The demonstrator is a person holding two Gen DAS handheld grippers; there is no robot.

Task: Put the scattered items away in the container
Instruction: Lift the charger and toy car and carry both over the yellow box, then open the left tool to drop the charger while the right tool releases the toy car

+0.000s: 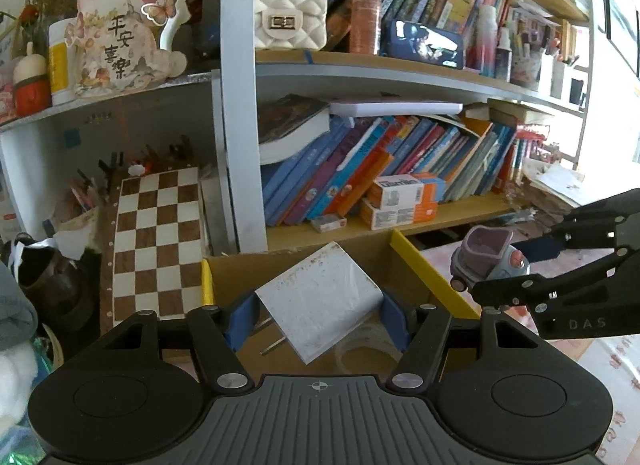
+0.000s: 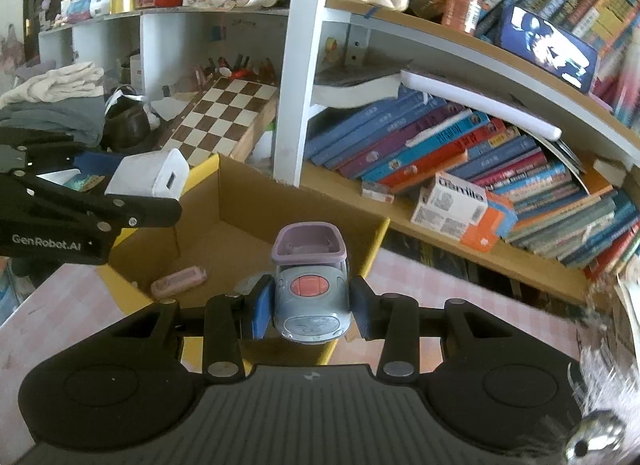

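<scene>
My left gripper [image 1: 318,319] is shut on a white charger block [image 1: 320,305] and holds it tilted above the open cardboard box [image 1: 424,273]. The block also shows in the right wrist view [image 2: 150,177], above the box's left wall. My right gripper [image 2: 310,305] is shut on a grey-blue toy car [image 2: 310,297] with a purple bucket on top, held over the box's [image 2: 208,201] near right edge. The car also shows in the left wrist view [image 1: 488,257], to the right of the box. A pink case [image 2: 178,281] lies on the box floor.
The box has yellow edges and stands on a pink checked surface [image 2: 460,285] in front of a bookshelf [image 1: 440,209] full of leaning books. A chessboard [image 1: 156,241] leans at the left beside a dark bag [image 1: 48,277]. A tape ring [image 1: 368,349] lies inside the box.
</scene>
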